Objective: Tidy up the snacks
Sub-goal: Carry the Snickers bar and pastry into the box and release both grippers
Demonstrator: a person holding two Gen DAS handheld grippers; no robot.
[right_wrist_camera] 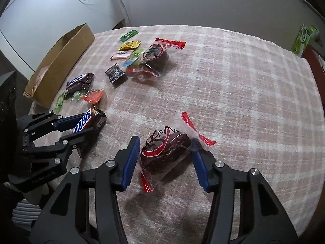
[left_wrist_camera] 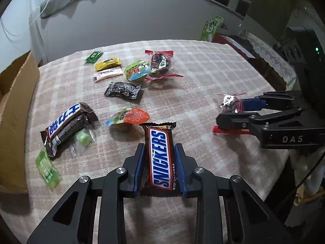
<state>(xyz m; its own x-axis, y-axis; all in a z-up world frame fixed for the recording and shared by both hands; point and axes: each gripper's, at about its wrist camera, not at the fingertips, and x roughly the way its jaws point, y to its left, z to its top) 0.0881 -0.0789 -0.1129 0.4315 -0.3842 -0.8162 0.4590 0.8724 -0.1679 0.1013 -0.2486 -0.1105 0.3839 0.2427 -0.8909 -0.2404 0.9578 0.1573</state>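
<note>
A Snickers bar (left_wrist_camera: 160, 154) lies lengthwise between the blue pads of my left gripper (left_wrist_camera: 159, 148), which is shut on it just above the pink checked cloth (left_wrist_camera: 203, 71). The right wrist view shows the same bar (right_wrist_camera: 85, 122) in that gripper (right_wrist_camera: 92, 125) at the left. My right gripper (right_wrist_camera: 165, 142) straddles a dark snack in a clear packet with red ends (right_wrist_camera: 168, 152). Its right pad touches the film; the left pad (right_wrist_camera: 132, 158) stands a little off it. From the left wrist, that gripper (left_wrist_camera: 233, 109) and packet (left_wrist_camera: 230, 103) sit at the right.
A brown cardboard box (left_wrist_camera: 14, 111) stands open at the table's left edge. Several loose snacks lie between: a second chocolate bar (left_wrist_camera: 65, 126), an orange jelly cup (left_wrist_camera: 132, 116), a black wrapper (left_wrist_camera: 122, 90), another red-ended packet (left_wrist_camera: 160, 63). A green pack (left_wrist_camera: 211, 28) stands back right.
</note>
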